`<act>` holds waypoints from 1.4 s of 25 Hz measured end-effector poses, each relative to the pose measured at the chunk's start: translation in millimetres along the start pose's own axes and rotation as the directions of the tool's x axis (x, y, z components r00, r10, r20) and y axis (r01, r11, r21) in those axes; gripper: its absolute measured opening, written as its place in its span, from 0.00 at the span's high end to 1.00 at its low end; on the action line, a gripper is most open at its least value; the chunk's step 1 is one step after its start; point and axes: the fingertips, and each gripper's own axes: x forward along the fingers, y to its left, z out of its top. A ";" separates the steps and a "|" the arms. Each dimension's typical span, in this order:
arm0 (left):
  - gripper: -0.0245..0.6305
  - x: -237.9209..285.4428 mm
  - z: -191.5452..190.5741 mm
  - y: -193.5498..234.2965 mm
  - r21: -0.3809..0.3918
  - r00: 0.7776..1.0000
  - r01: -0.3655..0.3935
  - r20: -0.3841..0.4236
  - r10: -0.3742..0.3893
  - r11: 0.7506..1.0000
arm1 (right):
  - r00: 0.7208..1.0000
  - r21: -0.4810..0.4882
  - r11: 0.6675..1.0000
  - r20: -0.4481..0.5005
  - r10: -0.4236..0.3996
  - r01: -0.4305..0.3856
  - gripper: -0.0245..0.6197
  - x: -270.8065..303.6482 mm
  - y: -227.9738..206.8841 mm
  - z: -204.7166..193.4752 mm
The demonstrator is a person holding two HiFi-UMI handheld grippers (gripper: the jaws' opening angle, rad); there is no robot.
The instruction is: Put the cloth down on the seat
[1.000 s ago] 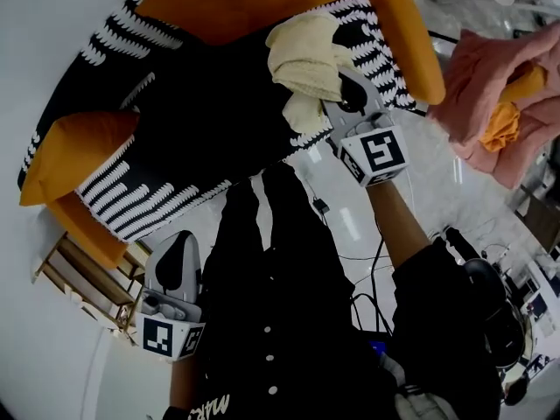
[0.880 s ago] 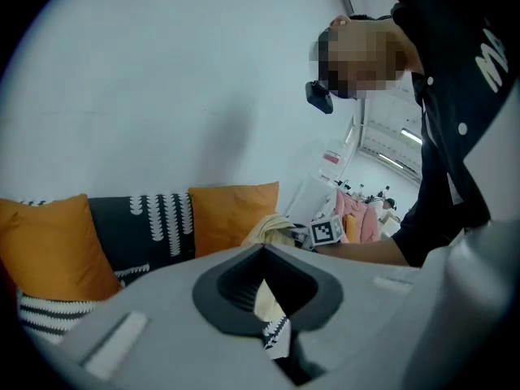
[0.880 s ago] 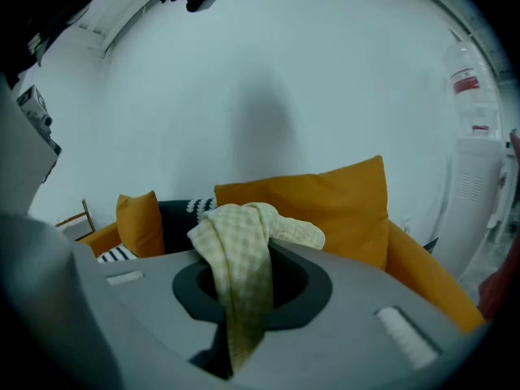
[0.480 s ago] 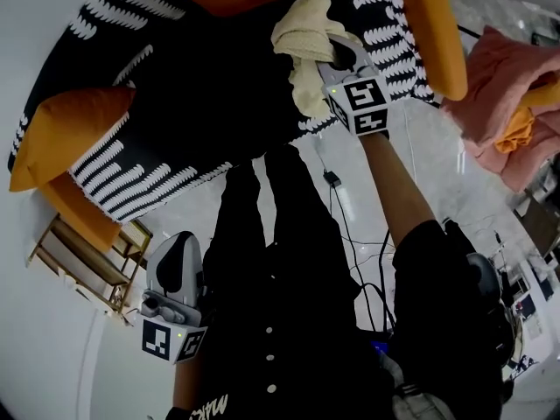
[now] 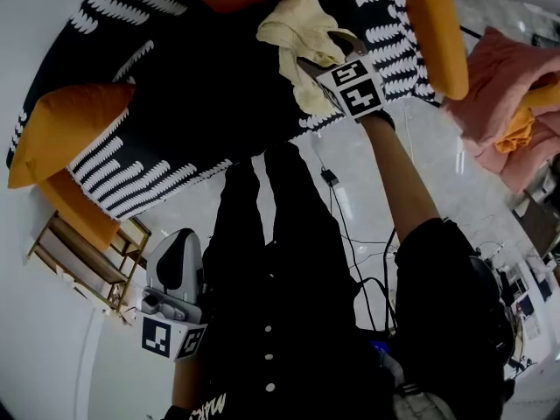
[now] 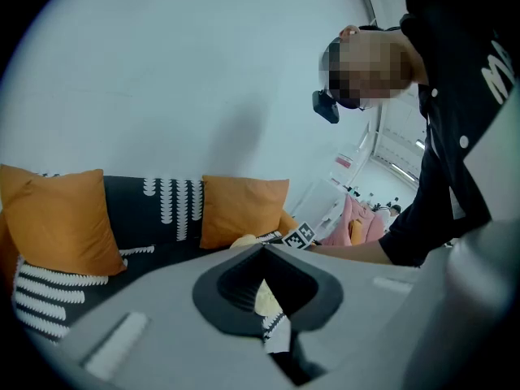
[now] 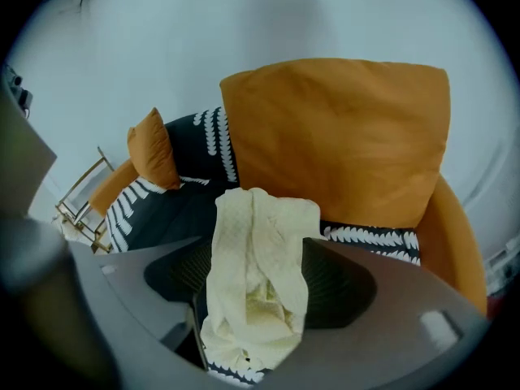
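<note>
At the left, the left tongs point(image 5: 179, 245) hung low with their jaws together on nothing. Beside them, white lettering point(image 5: 203, 407) on the person's dark shirt point(image 5: 280, 357) was cut off by the frame and unreadable. The black, white-patterned sofa seat point(image 5: 210, 86) carried an orange cushion point(image 5: 66, 134) at its left end. Over the seat's right end, near the orange arm point(image 5: 433, 33), the pale yellow cloth point(image 5: 293, 29) lay slack between the jaws of the right tongs point(image 5: 317, 55). Those jaws had just been opening and stood wide, not pressing it. The cloth hid their tips, and whether it touched the seat was unclear. Pink fabric point(image 5: 494, 86) lay farther right.
</note>
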 end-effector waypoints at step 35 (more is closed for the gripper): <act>0.96 -43.0 139.2 -96.8 0.233 0.903 0.287 0.258 -0.343 0.929 | 0.926 -0.109 0.981 0.361 -0.114 0.163 0.92 -337.4 100.1 137.5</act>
